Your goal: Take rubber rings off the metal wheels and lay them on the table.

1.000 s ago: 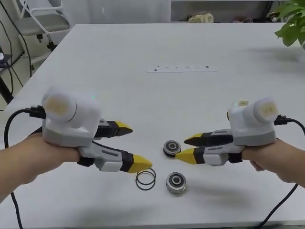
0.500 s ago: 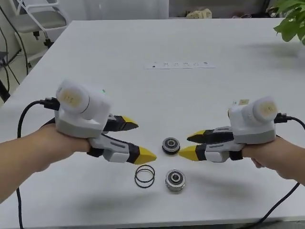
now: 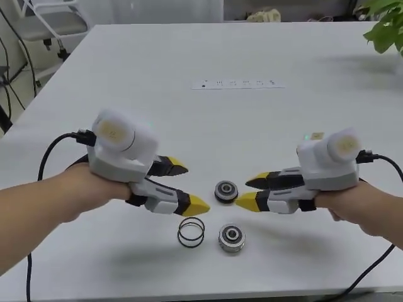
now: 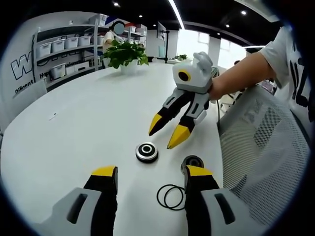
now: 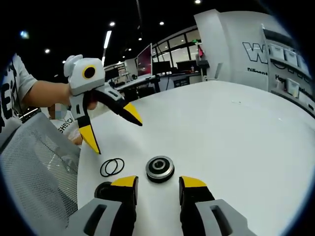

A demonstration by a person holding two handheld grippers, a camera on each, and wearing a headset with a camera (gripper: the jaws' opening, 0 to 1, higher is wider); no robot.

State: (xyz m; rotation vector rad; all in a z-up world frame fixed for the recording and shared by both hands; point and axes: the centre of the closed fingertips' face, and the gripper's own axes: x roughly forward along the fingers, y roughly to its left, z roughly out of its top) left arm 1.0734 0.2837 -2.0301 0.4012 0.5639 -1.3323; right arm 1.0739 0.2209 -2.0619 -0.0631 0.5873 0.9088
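Two metal wheels lie on the white table: one (image 3: 226, 191) between the grippers, still dark-rimmed, and one (image 3: 232, 238) nearer the front edge. Two black rubber rings (image 3: 191, 232) lie overlapping left of the nearer wheel. My left gripper (image 3: 187, 185) is open, its yellow tips above and left of the rings. My right gripper (image 3: 250, 192) is open, tips just right of the far wheel. The left gripper view has that wheel (image 4: 146, 152), the rings (image 4: 171, 196) and the right gripper (image 4: 170, 132). In the right gripper view the wheel (image 5: 159, 167) lies ahead of my jaws, the rings (image 5: 112, 166) to the left.
A white label strip (image 3: 237, 83) lies at mid-table. A green plant (image 3: 384, 25) stands at the far right corner, and a chair (image 3: 50, 22) beyond the far left edge. Cables trail from both grippers off the front edge (image 3: 189, 294).
My left gripper has shifted right and slightly forward, closer to the wheels. The right gripper has barely moved. Wheels and rings lie where they were.
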